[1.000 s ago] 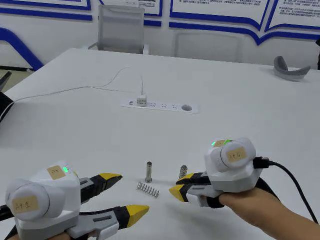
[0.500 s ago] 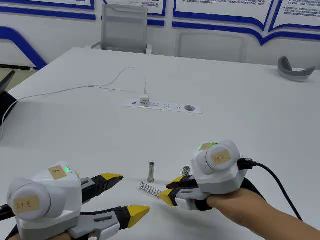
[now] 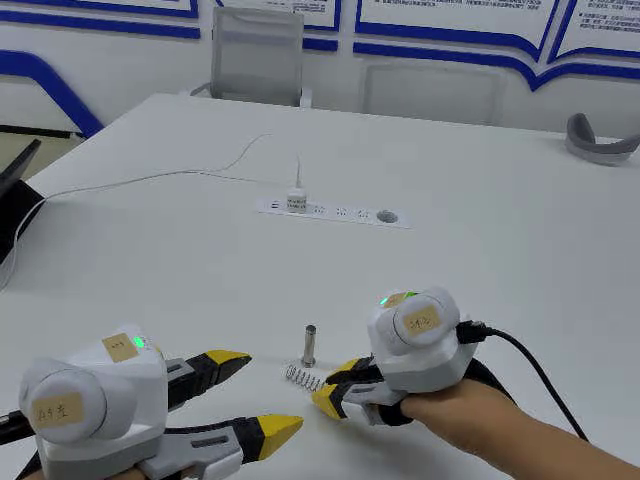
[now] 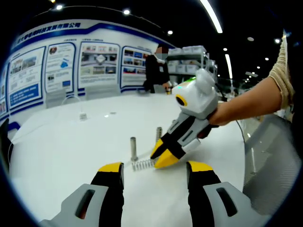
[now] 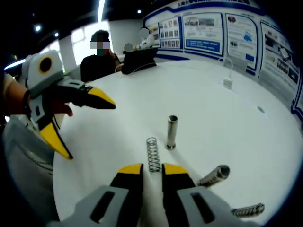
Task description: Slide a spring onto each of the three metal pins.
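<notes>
A loose spring [image 3: 300, 377] [image 5: 152, 153] lies flat on the white table [image 3: 480, 240], just in front of a bare upright metal pin [image 3: 309, 345] [image 5: 171, 132] [image 4: 133, 148]. My right gripper [image 3: 337, 386] [image 5: 152, 169] points at the spring's near end, its jaws a narrow gap apart with nothing between them. A second pin [image 5: 214, 176] [image 4: 158, 134] wearing a spring stands to its right, and another loose spring [image 5: 246, 210] lies beyond that. My left gripper [image 3: 252, 394] [image 4: 155, 167] hovers wide open at the near left, empty, facing the pins.
A white power strip [image 3: 330, 212] with a plugged charger and cable lies mid-table. A grey chair [image 3: 255, 55] stands at the far edge, and a grey curved object [image 3: 600, 140] rests far right. A black cable [image 3: 530, 365] trails from my right gripper. People sit behind a laptop [image 5: 139, 56].
My right gripper has moved left, closing in on the loose spring and covering the spring-fitted pin in the head view. The left gripper has stayed put; the head camera has shifted.
</notes>
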A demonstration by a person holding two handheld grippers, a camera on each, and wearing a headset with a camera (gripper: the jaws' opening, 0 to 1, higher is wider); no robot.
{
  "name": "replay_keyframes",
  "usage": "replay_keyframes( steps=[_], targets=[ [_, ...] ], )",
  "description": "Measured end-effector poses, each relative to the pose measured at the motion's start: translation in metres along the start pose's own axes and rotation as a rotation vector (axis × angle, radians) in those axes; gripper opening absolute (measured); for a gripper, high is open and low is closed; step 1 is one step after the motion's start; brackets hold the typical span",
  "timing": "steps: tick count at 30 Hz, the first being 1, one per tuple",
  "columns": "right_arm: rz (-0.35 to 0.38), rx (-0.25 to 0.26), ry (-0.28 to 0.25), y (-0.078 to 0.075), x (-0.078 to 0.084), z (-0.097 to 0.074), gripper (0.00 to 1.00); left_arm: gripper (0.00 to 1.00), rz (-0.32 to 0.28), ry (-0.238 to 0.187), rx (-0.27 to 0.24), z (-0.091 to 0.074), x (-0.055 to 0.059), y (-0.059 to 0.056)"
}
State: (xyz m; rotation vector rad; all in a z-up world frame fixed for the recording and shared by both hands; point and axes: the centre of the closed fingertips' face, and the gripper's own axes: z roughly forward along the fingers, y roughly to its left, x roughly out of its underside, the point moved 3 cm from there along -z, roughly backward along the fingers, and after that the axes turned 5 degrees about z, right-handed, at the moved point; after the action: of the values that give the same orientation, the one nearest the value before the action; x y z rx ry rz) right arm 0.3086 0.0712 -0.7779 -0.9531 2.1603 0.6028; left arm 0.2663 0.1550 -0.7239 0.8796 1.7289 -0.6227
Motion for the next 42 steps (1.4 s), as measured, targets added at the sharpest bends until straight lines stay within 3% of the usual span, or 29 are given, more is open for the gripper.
replay_keyframes(
  steps=[19, 28, 42],
  targets=[
    [-0.024, 0.002, 0.008, 0.001, 0.0, -0.002, 0.12, 0.54, 0.001, 0.004, -0.003, -0.002, 0.001, 0.002],
    [-0.061, -0.012, 0.009, 0.005, -0.002, -0.017, 0.11, 0.53, 0.009, 0.008, 0.004, 0.001, 0.002, 0.0],
    [-0.157, -0.105, 0.031, 0.026, -0.013, -0.053, 0.11, 0.49, 0.043, 0.011, 0.034, 0.004, 0.001, -0.007]
  ],
)
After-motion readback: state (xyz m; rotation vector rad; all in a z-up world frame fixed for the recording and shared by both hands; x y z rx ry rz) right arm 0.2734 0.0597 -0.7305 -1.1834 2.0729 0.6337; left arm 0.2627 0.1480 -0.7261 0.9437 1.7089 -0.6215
